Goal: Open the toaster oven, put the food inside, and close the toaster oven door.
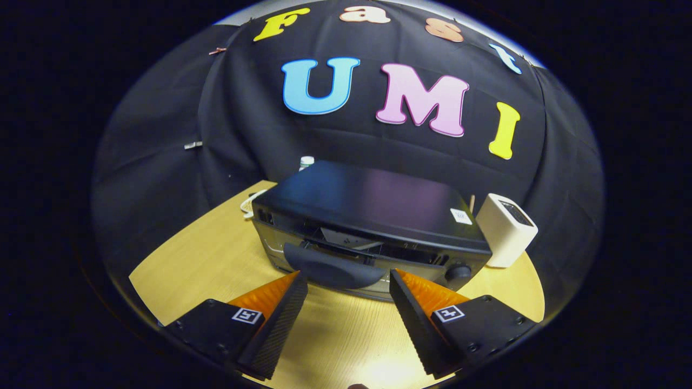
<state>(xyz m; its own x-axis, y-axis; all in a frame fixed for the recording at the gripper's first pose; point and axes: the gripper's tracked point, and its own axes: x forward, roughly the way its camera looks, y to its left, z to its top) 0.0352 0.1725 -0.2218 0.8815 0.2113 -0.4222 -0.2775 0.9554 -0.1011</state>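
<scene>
Nearest the camera, the gripper (348, 283) has its two fingers spread wide apart with nothing between them but bare wooden table (335, 335), lit by a bright patch of glare. Just ahead of the fingertips sits the toaster oven (367, 227), a dark-topped box with a silvery front, standing on the table at a slight angle. Its curved dark door handle (332, 270) lies right between the two fingertips, close to them, though whether either finger touches it cannot be told. The door seems to stand slightly ajar at its top edge, where a narrow gap shows a sliver of the inside; what lies in there is too dark and cramped to make out, and no food can be identified. A round knob (458, 272) sits at the right end of the front panel, partly hidden behind the right finger. A small pale sticker (460, 216) lies on the oven's top near its right corner. Just beside the oven on the right stands a white box-shaped device (505, 229), tilted. Behind the oven's left rear corner, a white cord (247, 205) and the cap of a small bottle (306, 161) peek out, mostly hidden.
</scene>
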